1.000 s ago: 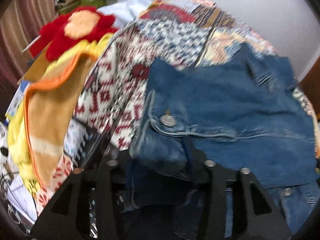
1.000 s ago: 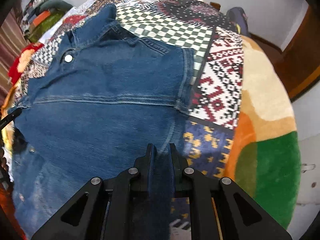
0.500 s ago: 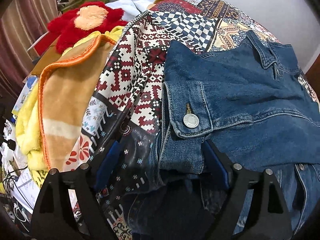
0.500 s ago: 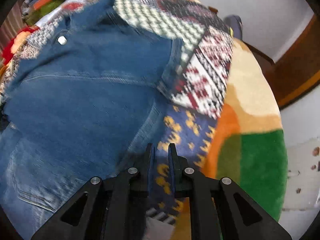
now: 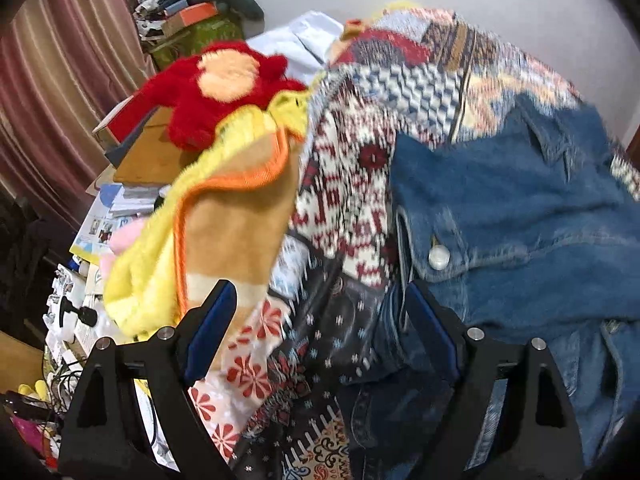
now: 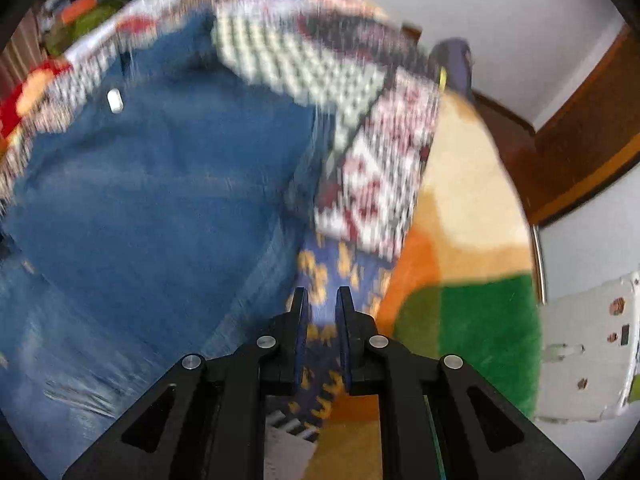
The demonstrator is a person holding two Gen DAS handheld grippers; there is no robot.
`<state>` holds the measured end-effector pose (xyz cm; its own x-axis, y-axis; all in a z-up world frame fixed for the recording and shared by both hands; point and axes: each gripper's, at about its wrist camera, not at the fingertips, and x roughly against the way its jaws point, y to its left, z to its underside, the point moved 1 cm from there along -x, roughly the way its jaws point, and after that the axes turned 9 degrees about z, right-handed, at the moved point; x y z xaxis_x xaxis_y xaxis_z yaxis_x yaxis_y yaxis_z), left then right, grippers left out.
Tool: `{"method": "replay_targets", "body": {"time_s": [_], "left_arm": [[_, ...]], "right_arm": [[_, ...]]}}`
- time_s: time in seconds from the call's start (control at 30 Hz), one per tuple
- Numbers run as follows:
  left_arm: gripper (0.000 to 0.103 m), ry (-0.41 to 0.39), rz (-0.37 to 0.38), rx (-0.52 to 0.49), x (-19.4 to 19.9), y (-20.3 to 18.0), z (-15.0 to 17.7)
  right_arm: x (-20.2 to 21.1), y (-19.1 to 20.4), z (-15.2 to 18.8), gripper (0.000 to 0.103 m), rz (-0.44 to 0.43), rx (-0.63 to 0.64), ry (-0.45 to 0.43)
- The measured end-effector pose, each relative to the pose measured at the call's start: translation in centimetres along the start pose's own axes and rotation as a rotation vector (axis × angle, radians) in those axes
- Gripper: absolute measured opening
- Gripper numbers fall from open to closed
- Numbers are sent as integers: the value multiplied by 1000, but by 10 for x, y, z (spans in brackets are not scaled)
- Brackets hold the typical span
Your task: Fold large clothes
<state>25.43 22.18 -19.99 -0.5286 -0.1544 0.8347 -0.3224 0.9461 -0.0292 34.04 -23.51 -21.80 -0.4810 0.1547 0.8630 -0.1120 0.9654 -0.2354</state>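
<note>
So a blue denim jacket (image 5: 520,208) is seen spread over a patchwork bedspread (image 5: 352,184), on the right half of the left wrist view and filling the left half of the right wrist view. A cuff with a silver snap button (image 5: 438,258) is laid near the left gripper (image 5: 320,308), whose jaws are spread wide; the blue-padded fingers (image 5: 210,320) are parted, one over the yellow blanket edge, the other right at the denim's near left edge. Nothing is pinched between them, just bedspread and a bit of denim lying underneath.

The right gripper (image 6: 322,300) is kept closed, with only a thin slit left between the tips. No fabric is clamped there; the navy patch with yellow motifs (image 6: 332,272) is seen through the gap, just right of the jacket's edge. That view is heavily blurred.

A yellow and tan blanket with orange trim (image 5: 224,216) is draped at the left, and a red plush toy (image 5: 224,92) is parked beyond it, far left. A stack of papers and boxes (image 5: 120,200) is piled at the left edge. On the right a green, orange and cream fleece (image 6: 468,280) is spread.

No readable brand or lettering can be made out on the button, the papers or anywhere else; too blurred or too small.
</note>
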Motion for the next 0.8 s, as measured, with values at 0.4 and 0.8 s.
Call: {"method": "replay_targets", "body": {"time_s": [0.4, 0.8], "left_arm": [[91, -7, 60, -21, -13, -17, -19], [91, 30, 84, -30, -40, -19, -27]], "right_arm": [[-61, 77, -39, 9, 282, 303, -25], [-66, 26, -39, 86, 280, 165, -58]]}}
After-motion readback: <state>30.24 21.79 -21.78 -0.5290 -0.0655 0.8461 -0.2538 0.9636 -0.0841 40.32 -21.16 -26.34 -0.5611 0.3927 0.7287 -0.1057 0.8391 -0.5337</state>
